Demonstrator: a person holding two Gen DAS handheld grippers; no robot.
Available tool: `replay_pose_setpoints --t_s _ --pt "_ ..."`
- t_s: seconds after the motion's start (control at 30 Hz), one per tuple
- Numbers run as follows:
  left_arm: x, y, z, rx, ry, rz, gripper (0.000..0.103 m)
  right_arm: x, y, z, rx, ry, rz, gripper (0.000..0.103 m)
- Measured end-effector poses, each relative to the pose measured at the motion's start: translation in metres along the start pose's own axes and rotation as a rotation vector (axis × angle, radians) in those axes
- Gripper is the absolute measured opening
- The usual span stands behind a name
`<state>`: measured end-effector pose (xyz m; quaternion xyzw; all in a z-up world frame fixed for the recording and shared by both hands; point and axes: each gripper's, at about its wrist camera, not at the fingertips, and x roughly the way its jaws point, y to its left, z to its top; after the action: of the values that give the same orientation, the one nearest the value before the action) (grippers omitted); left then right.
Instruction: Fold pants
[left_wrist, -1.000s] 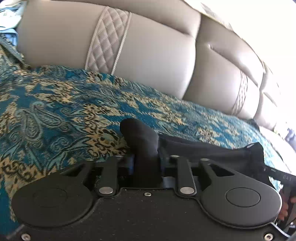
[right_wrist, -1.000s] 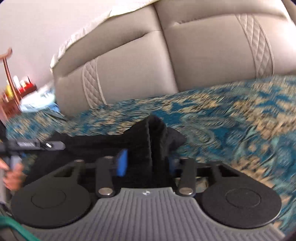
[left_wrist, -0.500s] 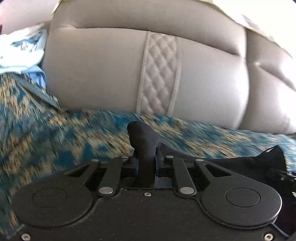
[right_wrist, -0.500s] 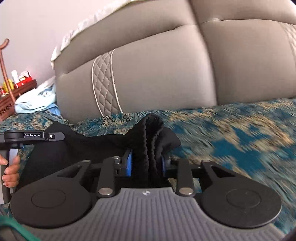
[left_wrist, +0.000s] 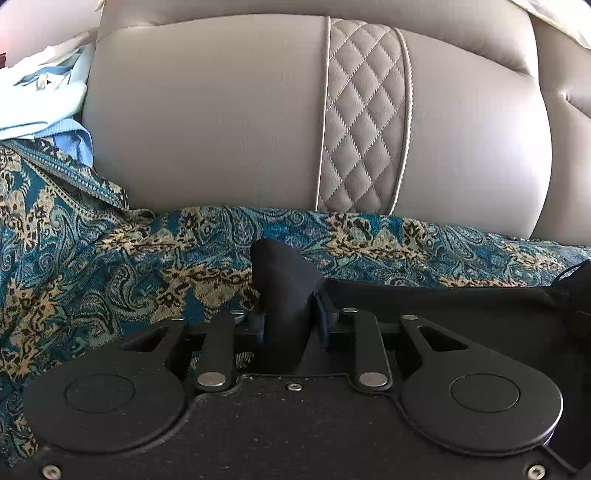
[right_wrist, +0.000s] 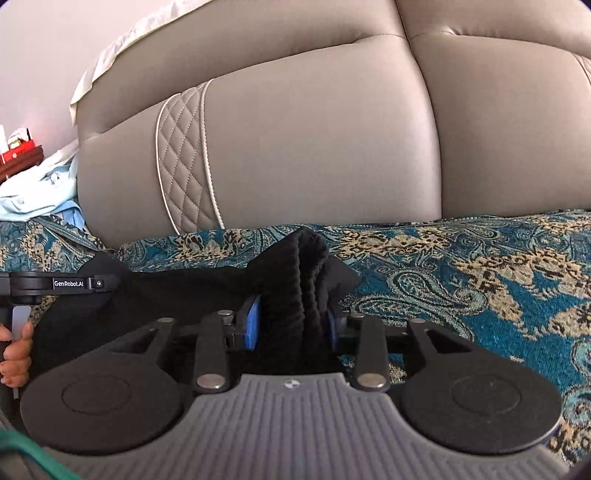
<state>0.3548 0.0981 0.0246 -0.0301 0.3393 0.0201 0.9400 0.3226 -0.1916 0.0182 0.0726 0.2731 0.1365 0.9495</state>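
The black pants (left_wrist: 443, 314) lie stretched across a teal and gold patterned cover (left_wrist: 110, 266) on a sofa seat. My left gripper (left_wrist: 290, 325) is shut on a bunched edge of the pants at their left end. My right gripper (right_wrist: 291, 325) is shut on a ribbed, bunched edge of the pants (right_wrist: 303, 280) at their right end. The fabric spans between the two grippers. The left gripper's handle (right_wrist: 55, 284) and the hand on it show at the left of the right wrist view.
A grey-beige leather sofa backrest (left_wrist: 240, 110) with a quilted strip (left_wrist: 365, 110) rises close behind the pants. Light blue cloth (left_wrist: 40, 96) lies at the far left. A red box on a wooden stand (right_wrist: 20, 151) is at the left edge.
Both grippers have moved toward the sofa backrest with the pants held in them; the backrest now looms larger. Both grips are unchanged.
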Motion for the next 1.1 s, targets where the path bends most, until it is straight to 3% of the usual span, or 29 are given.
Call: replay_pose_setpoints --t_s 0.4,0.47,0.57,0.67,0.8,1.1 --pt "0.002 -0.012 -0.002 0.048 -0.002 0.046 0.033 0.004 0.006 0.000 -0.022 0.008 -0.064 0.061" --pt "0.000 -0.011 -0.001 0.042 -0.004 0.065 0.042 0.004 0.005 0.001 -0.007 0.010 -0.075 0.073" --pt "-0.009 -0.001 -0.001 -0.009 0.018 0.056 0.073 0.000 -0.001 0.003 0.041 0.011 -0.090 0.089" --pt "-0.032 0.012 -0.008 -0.026 0.012 0.020 0.085 -0.016 0.001 0.000 0.063 -0.016 -0.115 0.093" --pt "-0.072 0.021 -0.022 -0.006 -0.030 0.021 0.087 -0.053 0.012 -0.008 0.063 -0.101 -0.141 0.102" --pt "-0.166 0.024 -0.076 -0.063 -0.113 -0.011 0.099 -0.128 0.053 -0.043 0.026 -0.224 -0.153 0.103"
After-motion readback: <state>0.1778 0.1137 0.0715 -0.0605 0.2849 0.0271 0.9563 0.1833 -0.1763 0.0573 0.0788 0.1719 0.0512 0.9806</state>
